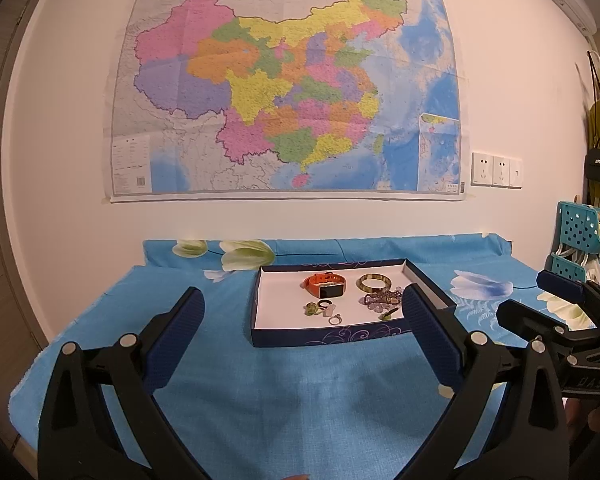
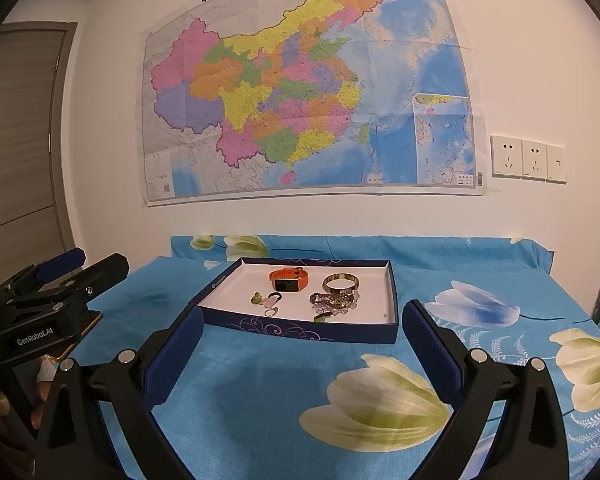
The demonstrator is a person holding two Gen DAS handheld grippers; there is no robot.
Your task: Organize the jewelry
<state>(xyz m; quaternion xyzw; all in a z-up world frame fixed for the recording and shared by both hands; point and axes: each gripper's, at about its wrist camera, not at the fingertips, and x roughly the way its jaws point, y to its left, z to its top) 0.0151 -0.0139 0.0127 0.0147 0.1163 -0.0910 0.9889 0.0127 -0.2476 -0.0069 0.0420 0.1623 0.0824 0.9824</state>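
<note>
A shallow dark-blue box [image 1: 324, 336] [image 2: 308, 330] with a white floor lies on the blue flowered cloth. Inside it are an orange smartwatch [image 1: 325, 283] [image 2: 289, 278], a greenish bangle [image 1: 375, 282] [image 2: 341, 282], a purple bead bracelet [image 1: 382, 300] [image 2: 334, 301], small rings [image 1: 335, 319] [image 2: 271, 312] and a green pendant [image 1: 310, 309] [image 2: 255, 299]. My left gripper [image 1: 302, 308] hovers open in front of the box, holding nothing. My right gripper [image 2: 300, 326] is open too, level with the box's near wall. Each gripper shows at the edge of the other's view.
The cloth-covered table [image 2: 380, 408] meets a white wall bearing a large map [image 1: 288, 84]. Wall sockets [image 2: 528, 159] sit at the right. A teal plastic basket rack [image 1: 582, 232] stands off the table's right end. A door [image 2: 20, 132] is at the left.
</note>
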